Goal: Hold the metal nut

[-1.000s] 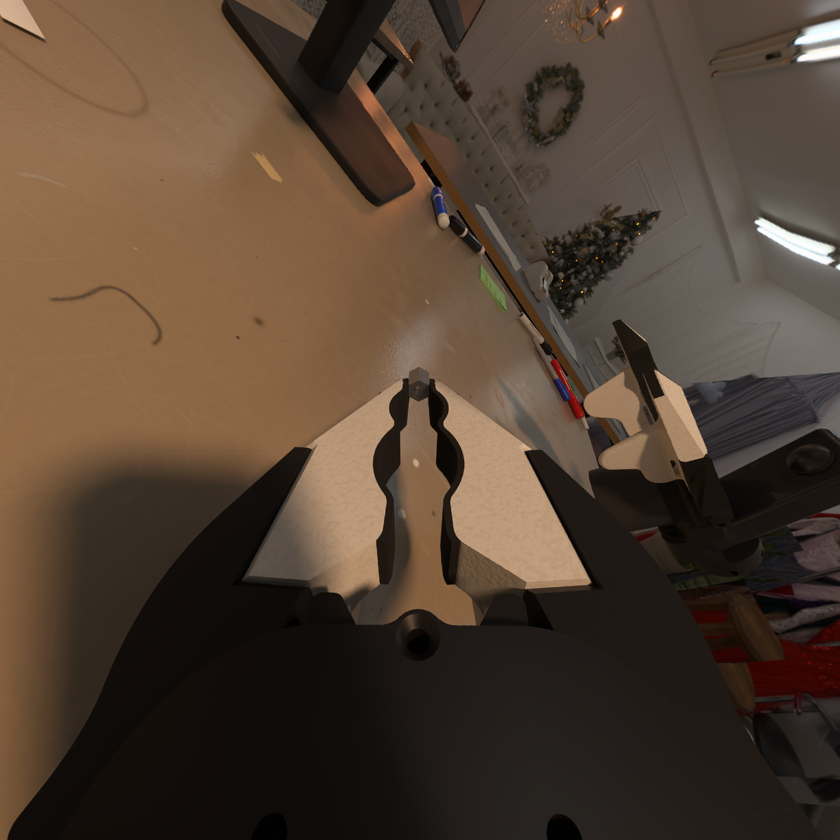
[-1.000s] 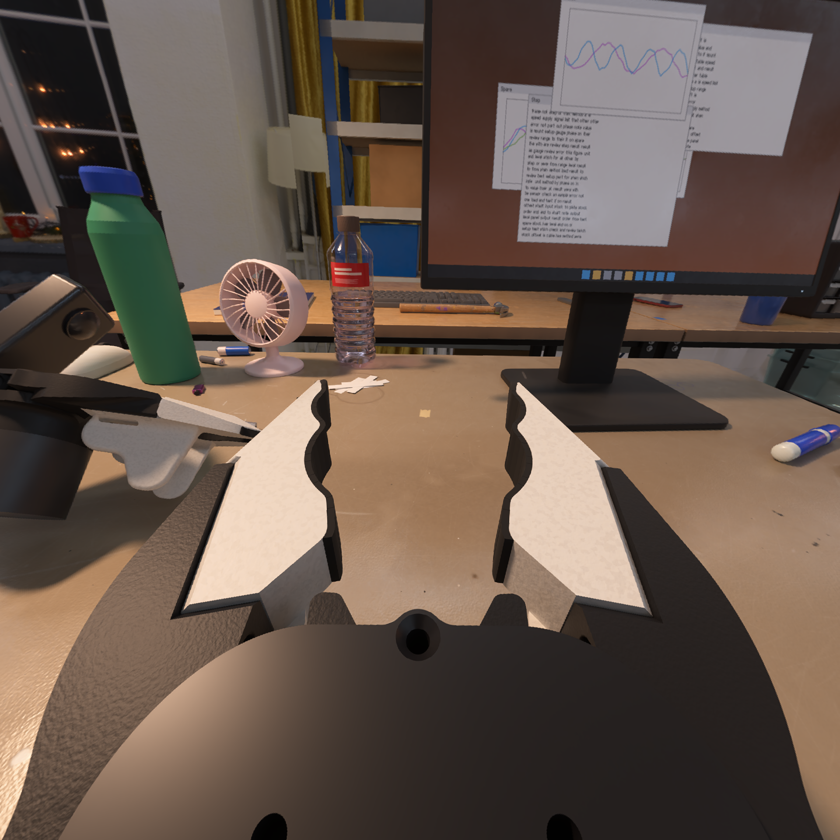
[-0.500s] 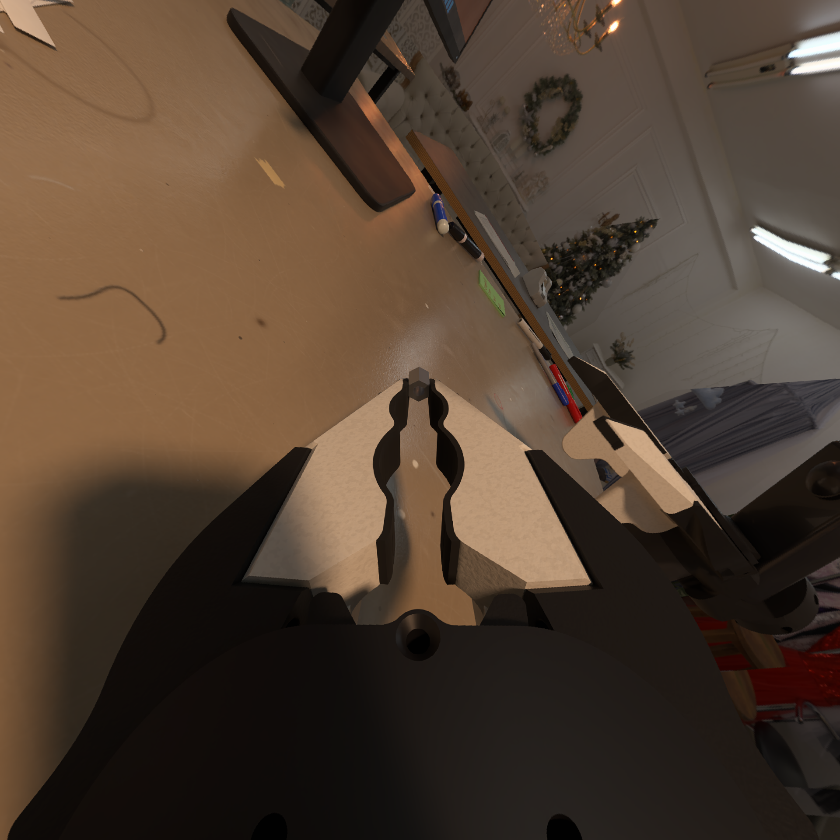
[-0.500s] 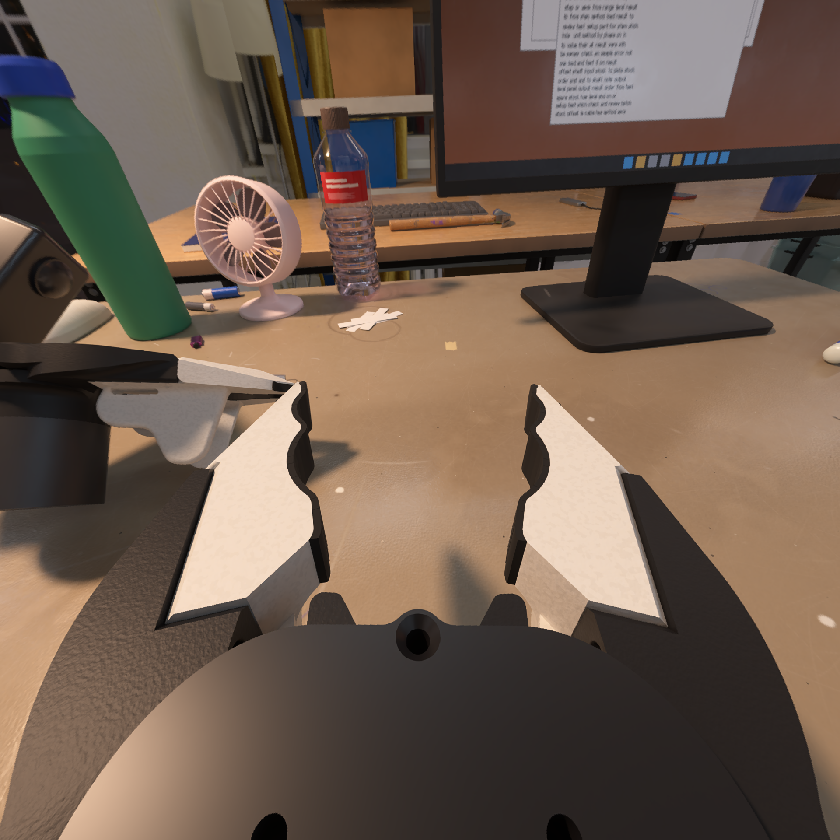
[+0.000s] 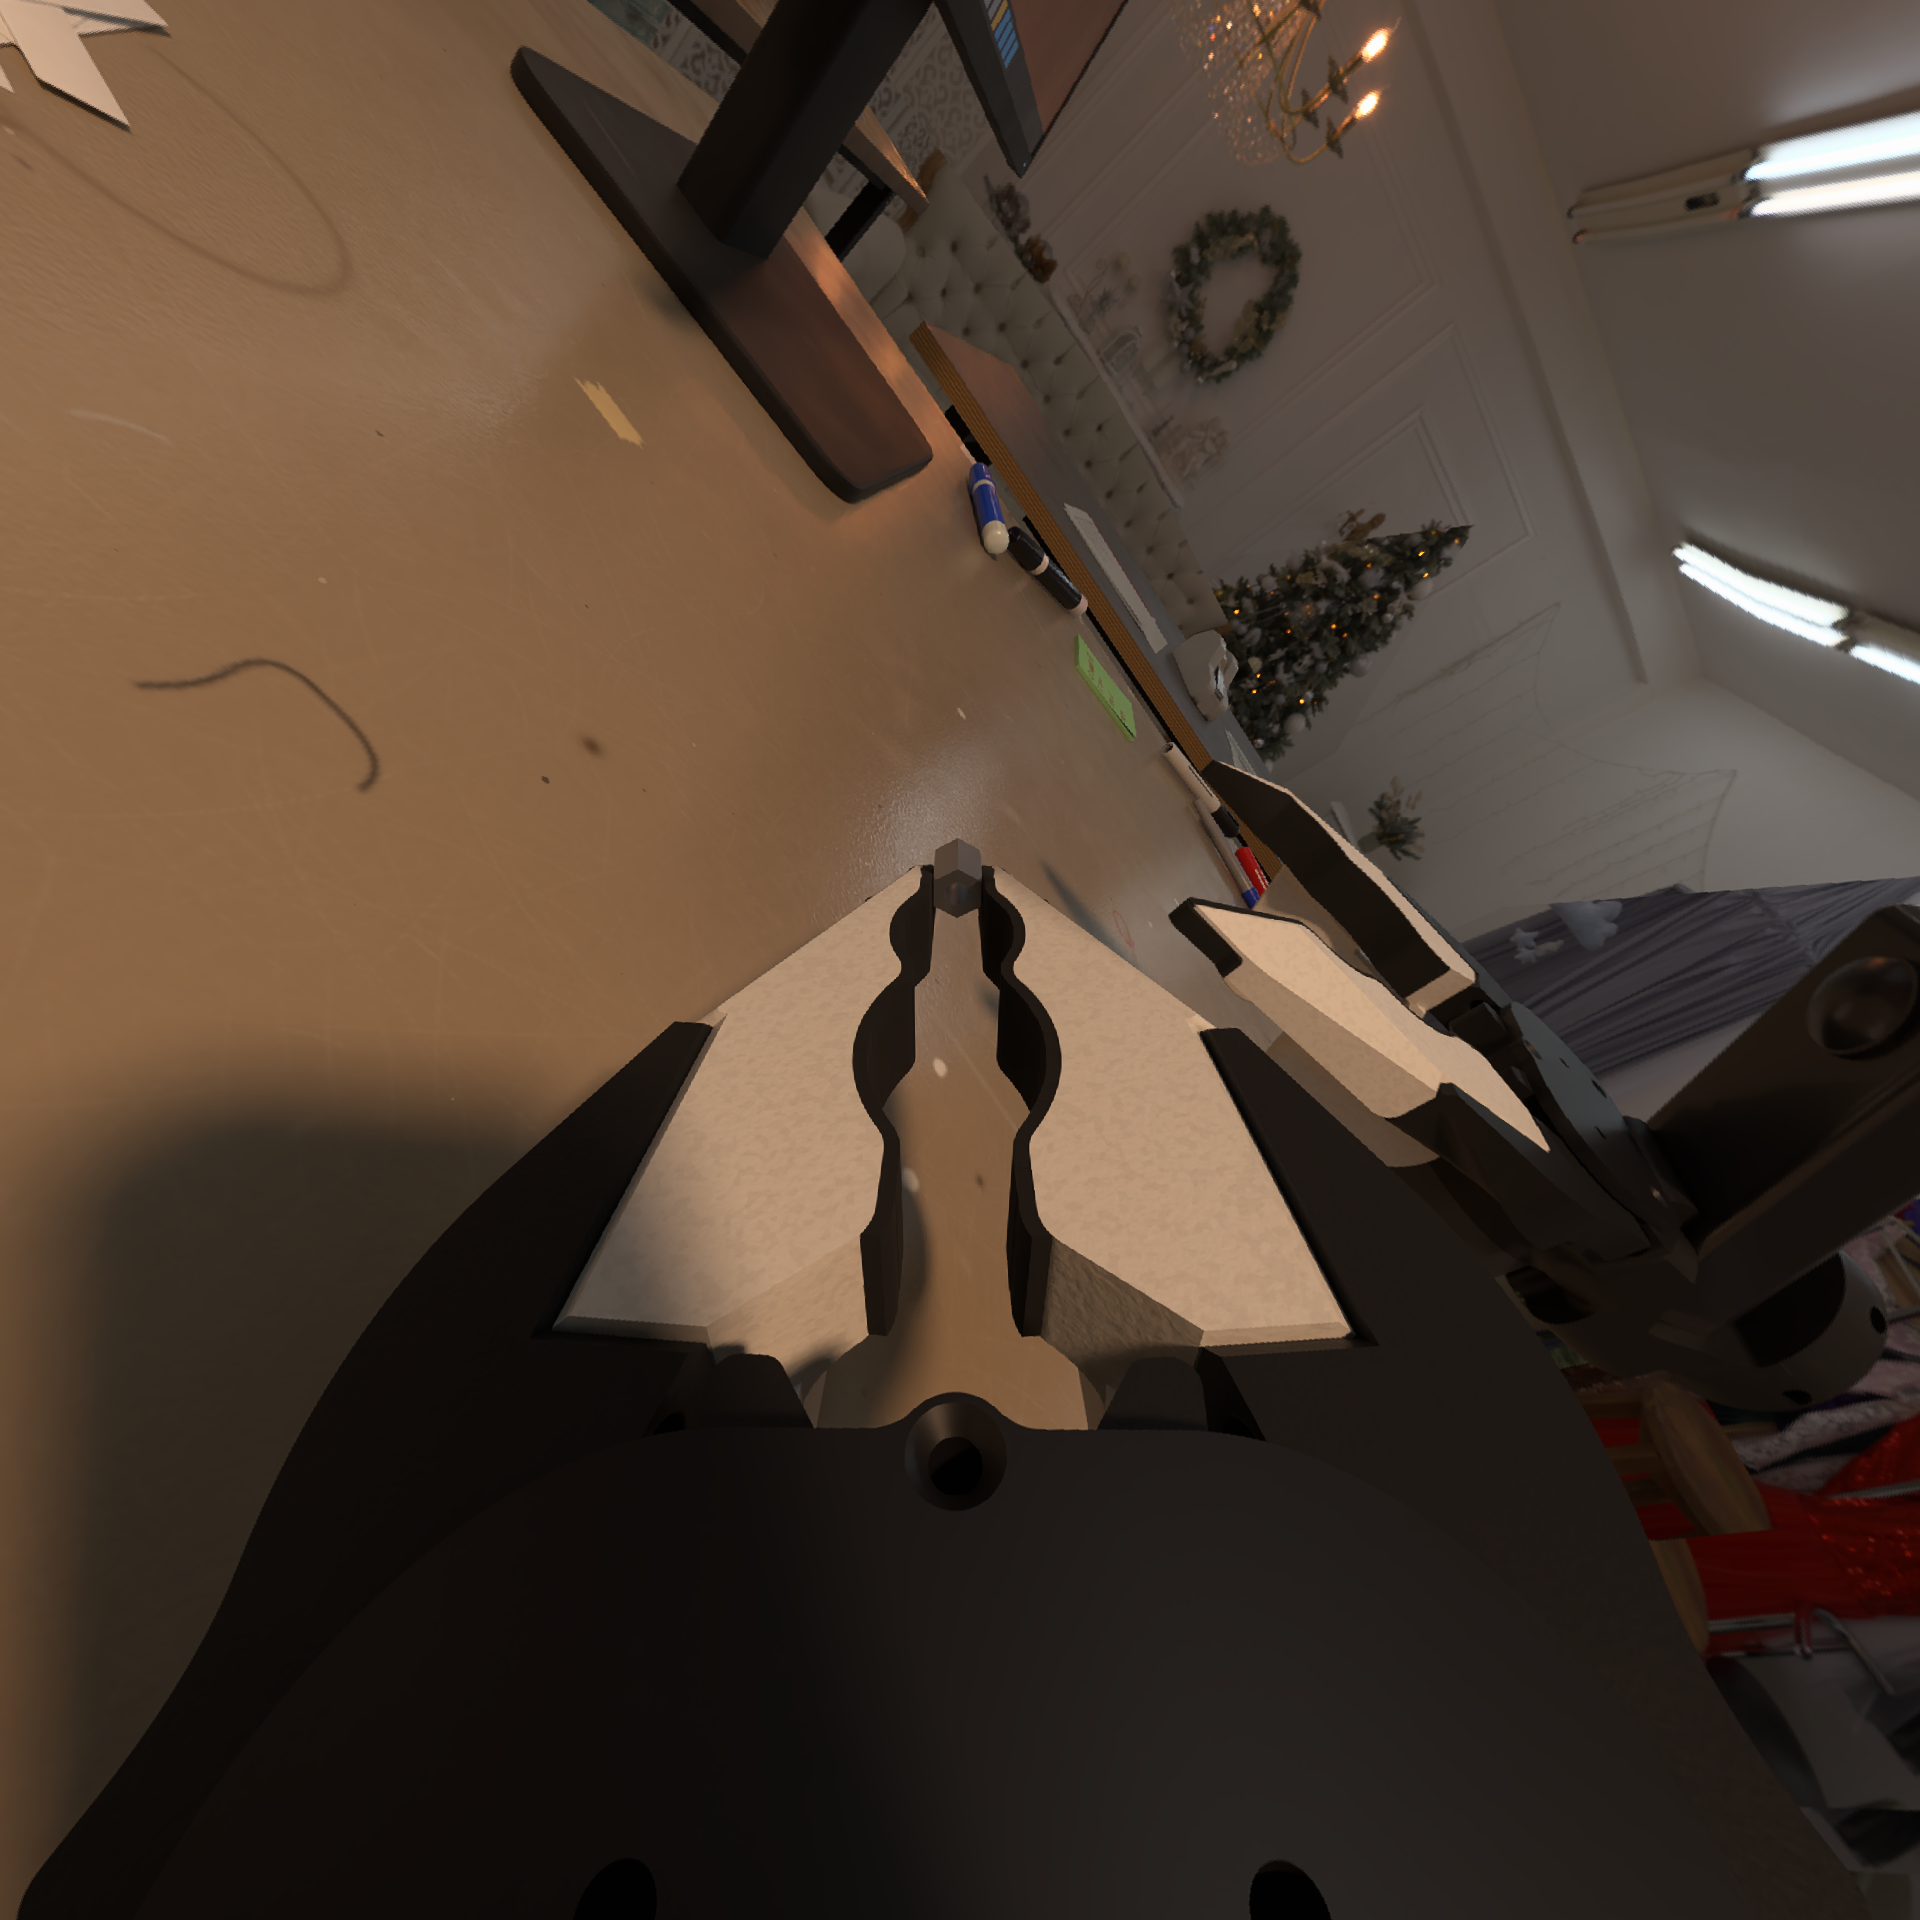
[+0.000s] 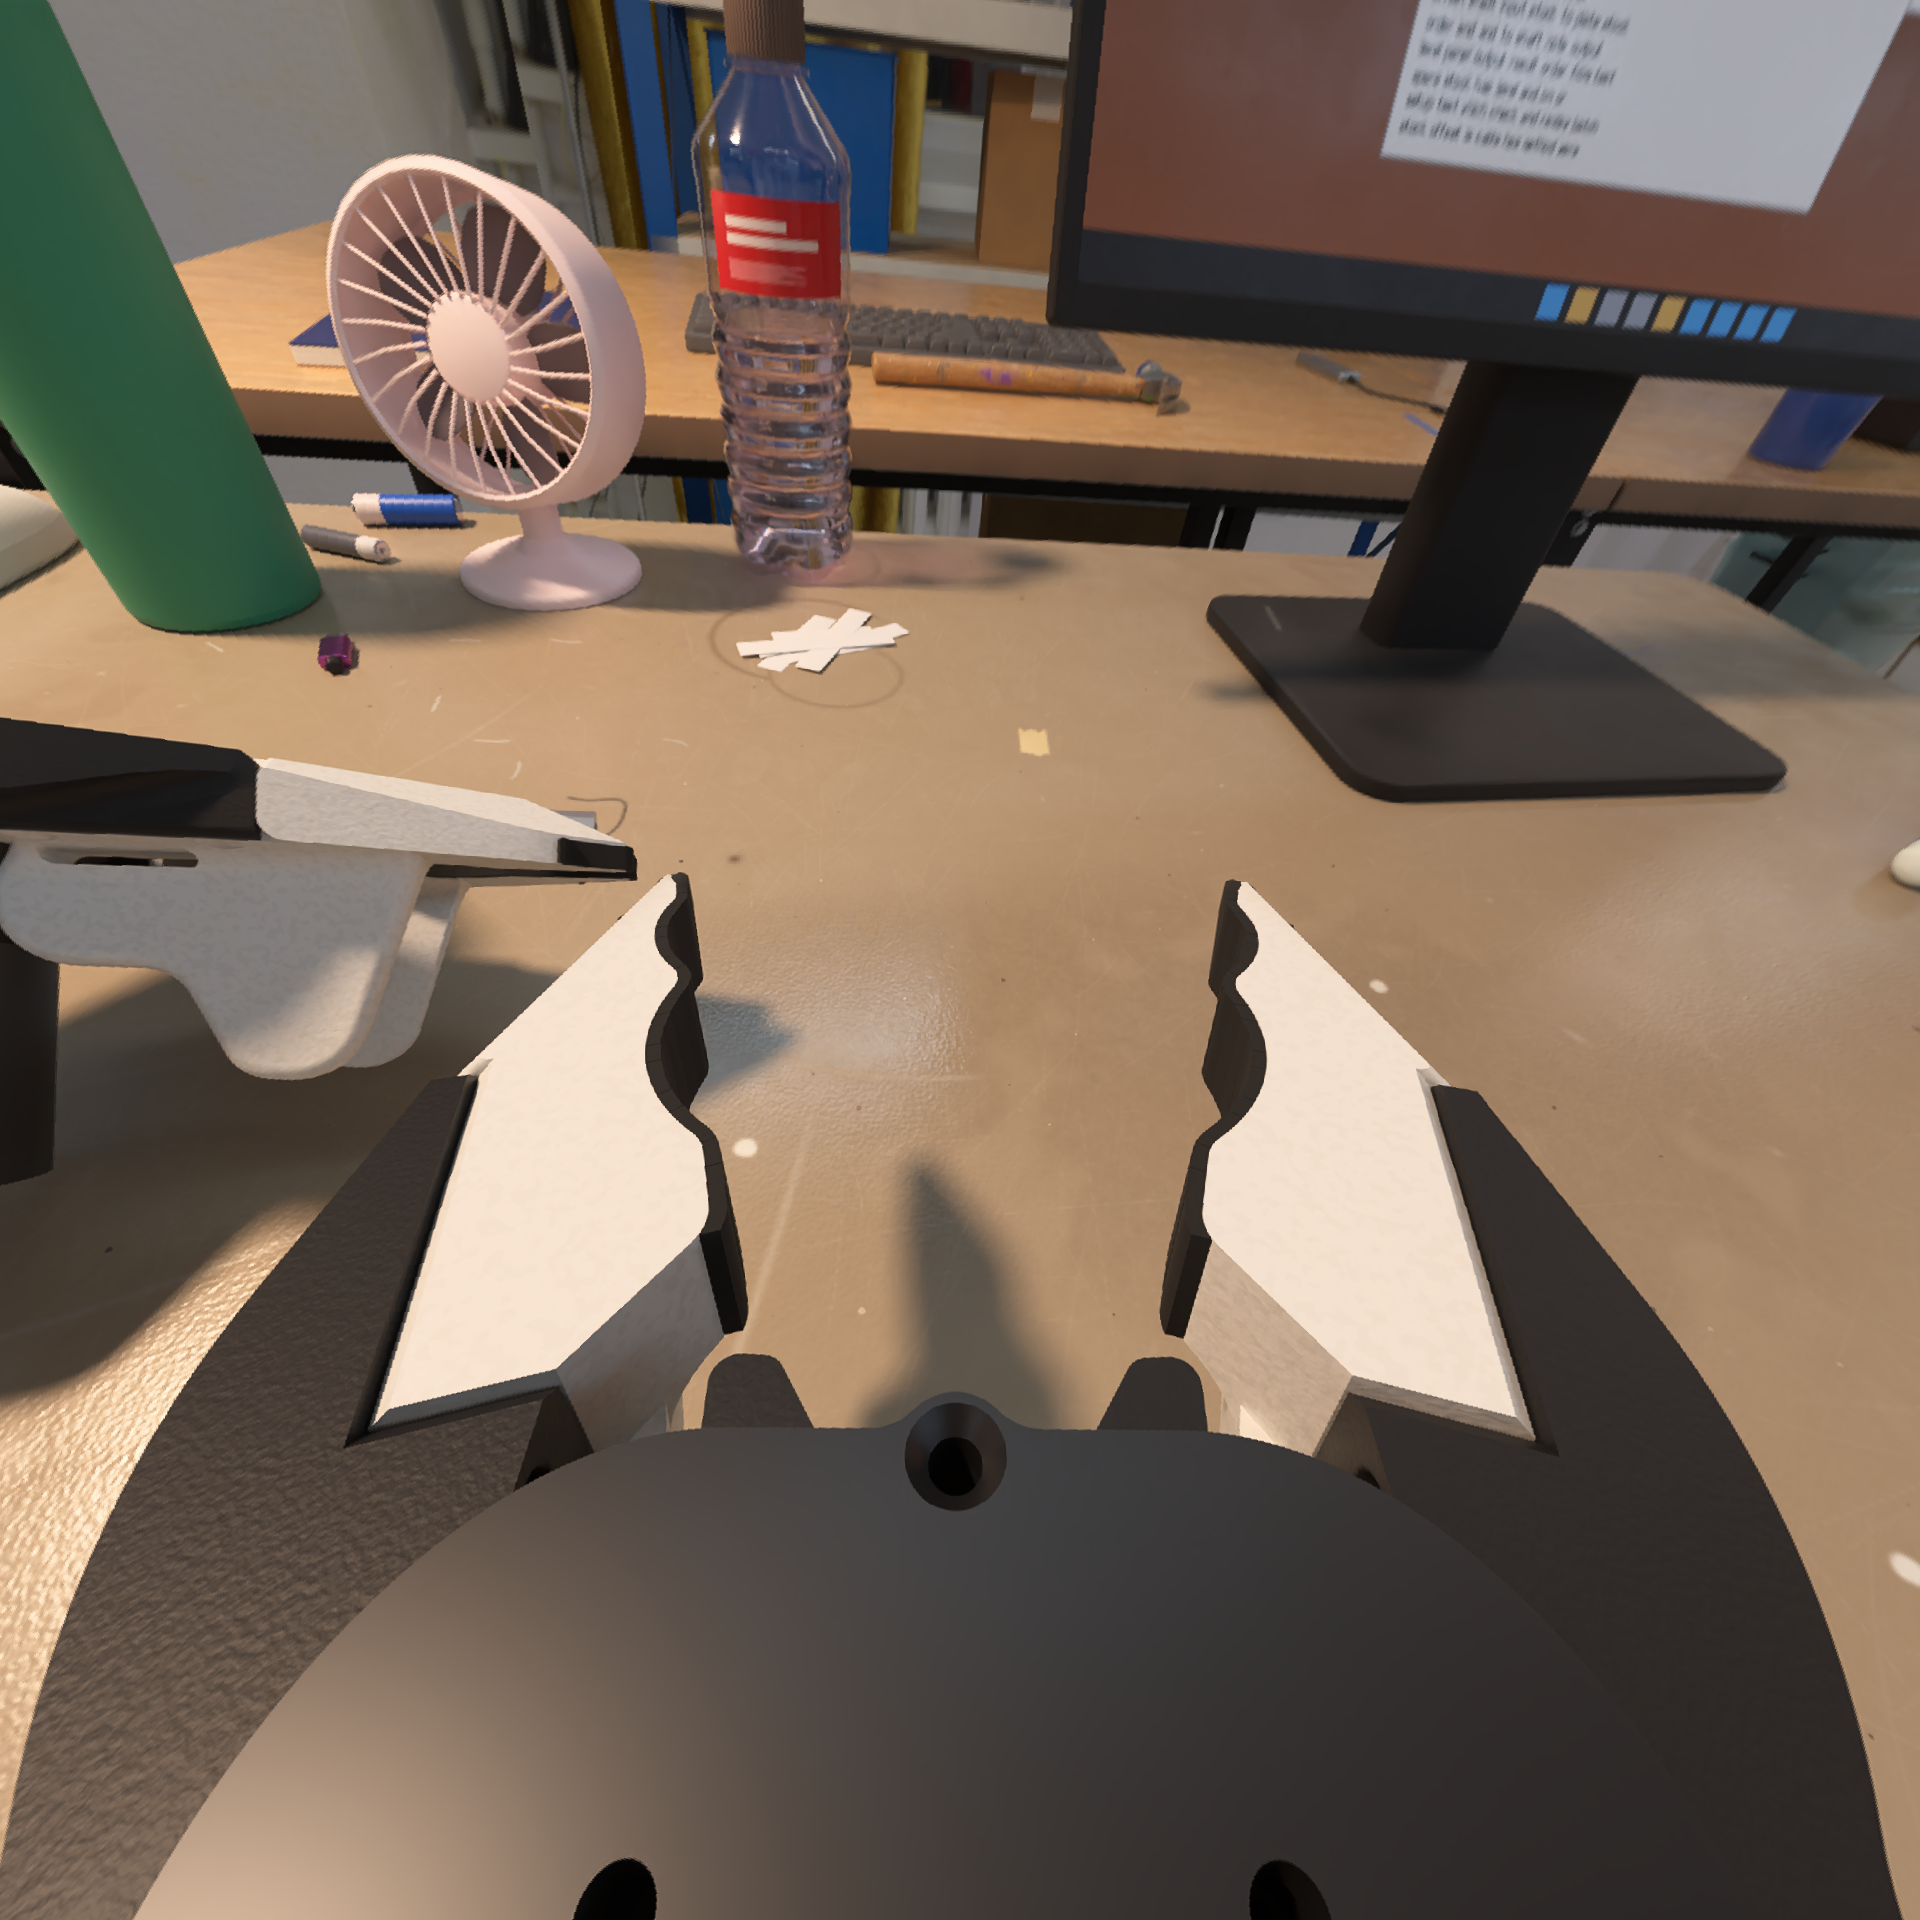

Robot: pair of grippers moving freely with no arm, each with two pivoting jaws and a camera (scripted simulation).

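Observation:
A small grey metal nut [image 5: 956, 871] is pinched between the fingertips of my left gripper [image 5: 956, 885], which is shut on it just above the brown table [image 5: 416, 582]. My right gripper [image 6: 956, 883] is open and empty, low over the table. Its left fingertip [image 6: 670, 894] is close beside the tip of the left gripper [image 6: 608, 860], which reaches in side-on from the left. In the left wrist view the right gripper [image 5: 1210, 847] shows at the right, near my fingertips. The nut is not visible in the right wrist view.
A monitor stand [image 6: 1486, 696] sits at the back right. A green bottle [image 6: 135, 416], a pink fan [image 6: 478, 364] and a clear water bottle [image 6: 784, 312] stand at the back left. Paper scraps [image 6: 821, 639], a small purple object [image 6: 336, 655] and markers [image 5: 987, 509] lie on the table.
My right gripper has moved forward and lower, bringing its open fingers next to the left gripper's tip. The left gripper has stayed shut on the nut, nearly still.

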